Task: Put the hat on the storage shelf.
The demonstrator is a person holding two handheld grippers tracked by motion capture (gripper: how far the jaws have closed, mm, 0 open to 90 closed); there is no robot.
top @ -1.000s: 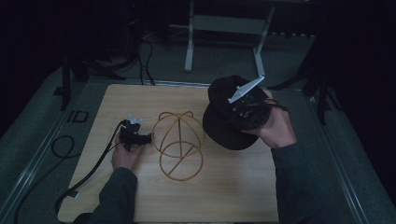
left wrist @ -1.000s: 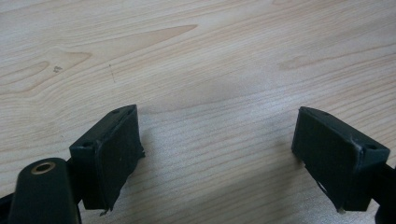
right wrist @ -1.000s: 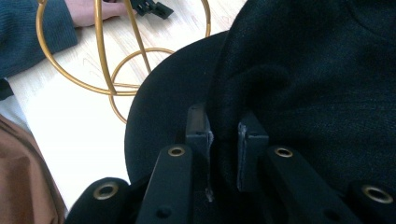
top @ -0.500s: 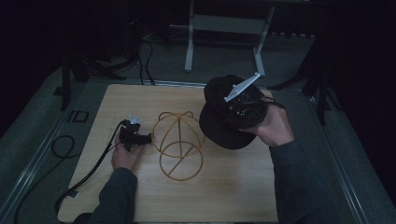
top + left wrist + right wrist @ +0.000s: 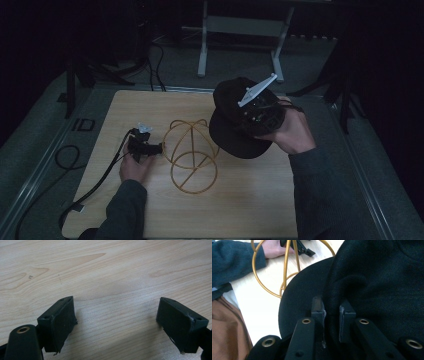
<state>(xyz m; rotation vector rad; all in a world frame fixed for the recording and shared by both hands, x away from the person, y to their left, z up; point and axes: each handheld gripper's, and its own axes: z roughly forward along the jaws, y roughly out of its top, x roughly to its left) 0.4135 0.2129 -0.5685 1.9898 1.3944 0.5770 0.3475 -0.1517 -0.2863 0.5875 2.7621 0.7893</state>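
Note:
A black cap (image 5: pixel 235 117) hangs tilted above the right half of the wooden table (image 5: pixel 150 210), its brim pointing down and toward me. My right gripper (image 5: pixel 260 114) is shut on the cap; in the right gripper view (image 5: pixel 331 312) the jaws pinch a fold of the black cap (image 5: pixel 374 285). A gold wire hat stand (image 5: pixel 192 150) rests on the table just left of the cap, and reappears in the right gripper view as the gold wire hat stand (image 5: pixel 284 272). My left gripper (image 5: pixel 150 147) lies on the table left of the stand. Its jaws stand wide apart over bare wood in the left gripper view (image 5: pixel 123 320).
A black cable (image 5: pixel 95 182) trails from the left gripper off the table's left front edge. A grey metal frame (image 5: pixel 240 30) stands on the floor beyond the table. The surroundings are dark.
The right hand has shifted the cap slightly left, toward the wire stand. The left hand and its gripper have kept still.

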